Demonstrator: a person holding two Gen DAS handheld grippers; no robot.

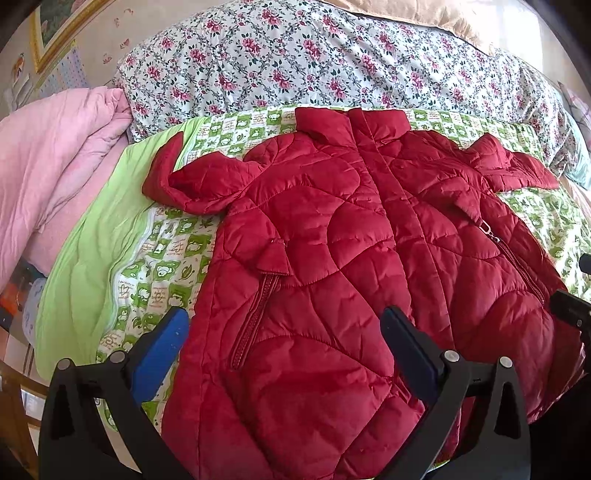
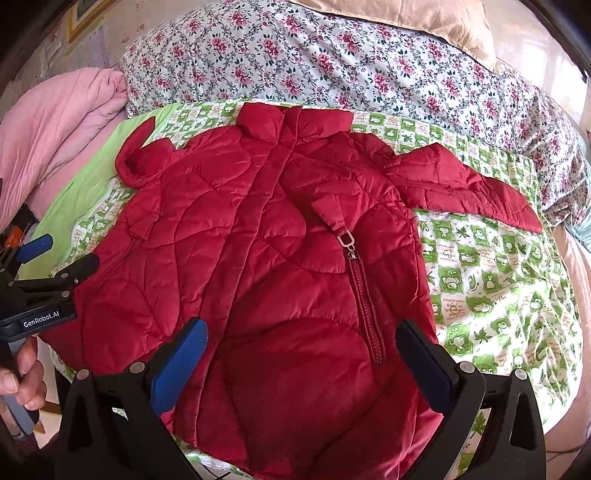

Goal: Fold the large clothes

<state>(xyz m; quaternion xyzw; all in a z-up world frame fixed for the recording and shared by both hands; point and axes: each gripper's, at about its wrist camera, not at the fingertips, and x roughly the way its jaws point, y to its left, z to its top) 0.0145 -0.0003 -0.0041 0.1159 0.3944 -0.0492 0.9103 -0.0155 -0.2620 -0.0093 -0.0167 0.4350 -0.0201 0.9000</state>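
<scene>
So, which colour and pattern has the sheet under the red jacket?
Green-and-white checked sheet with small cartoon pictures; clearest in the right wrist view.

Both wrist views close above jacket [image 1: 332,258].

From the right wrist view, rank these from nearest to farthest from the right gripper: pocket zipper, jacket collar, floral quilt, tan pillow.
Seen from the right gripper, jaws open over the hem of the red jacket:
1. Pocket zipper, just ahead, slightly right.
2. Jacket collar, at the jacket's far end, centre.
3. Floral quilt, behind the collar, across the back.
4. Tan pillow, topmost, behind the quilt.
</scene>
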